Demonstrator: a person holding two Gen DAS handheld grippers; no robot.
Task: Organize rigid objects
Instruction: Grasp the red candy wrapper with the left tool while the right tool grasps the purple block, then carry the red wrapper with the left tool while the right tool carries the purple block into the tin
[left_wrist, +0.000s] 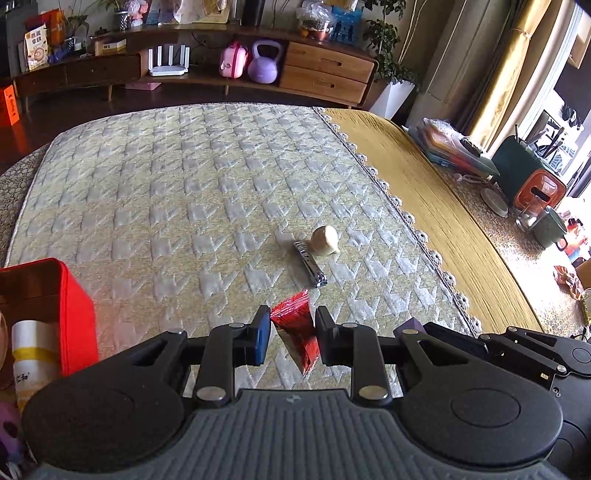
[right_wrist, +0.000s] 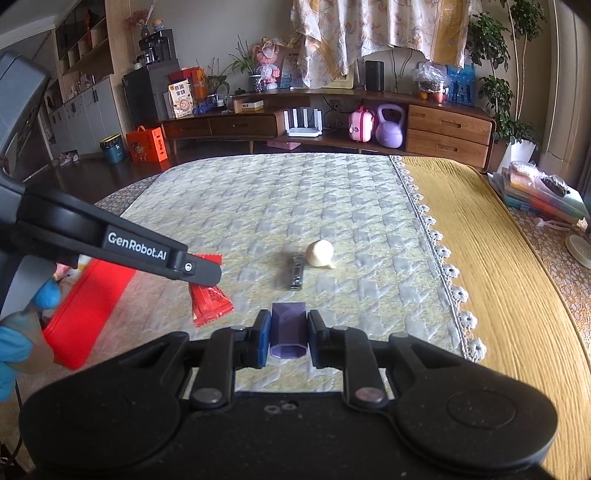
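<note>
My left gripper (left_wrist: 291, 326) is shut on a red snack packet (left_wrist: 295, 325) and holds it above the quilted mat; the packet also shows in the right wrist view (right_wrist: 211, 299), hanging from the left gripper (right_wrist: 207, 273). My right gripper (right_wrist: 288, 330) is shut on a purple hexagonal box (right_wrist: 288, 328); a corner of that box shows in the left wrist view (left_wrist: 408, 326). A silver nail clipper (left_wrist: 310, 264) (right_wrist: 296, 275) lies on the mat next to a cream garlic bulb (left_wrist: 325, 240) (right_wrist: 320, 253).
A red box (left_wrist: 70, 306) (right_wrist: 88, 306) with items inside stands at the left edge of the quilted mat (left_wrist: 166, 192). A yellow cloth (right_wrist: 498, 277) covers the table to the right. Books (right_wrist: 543, 195), cups and a green container (left_wrist: 517, 166) stand at the far right.
</note>
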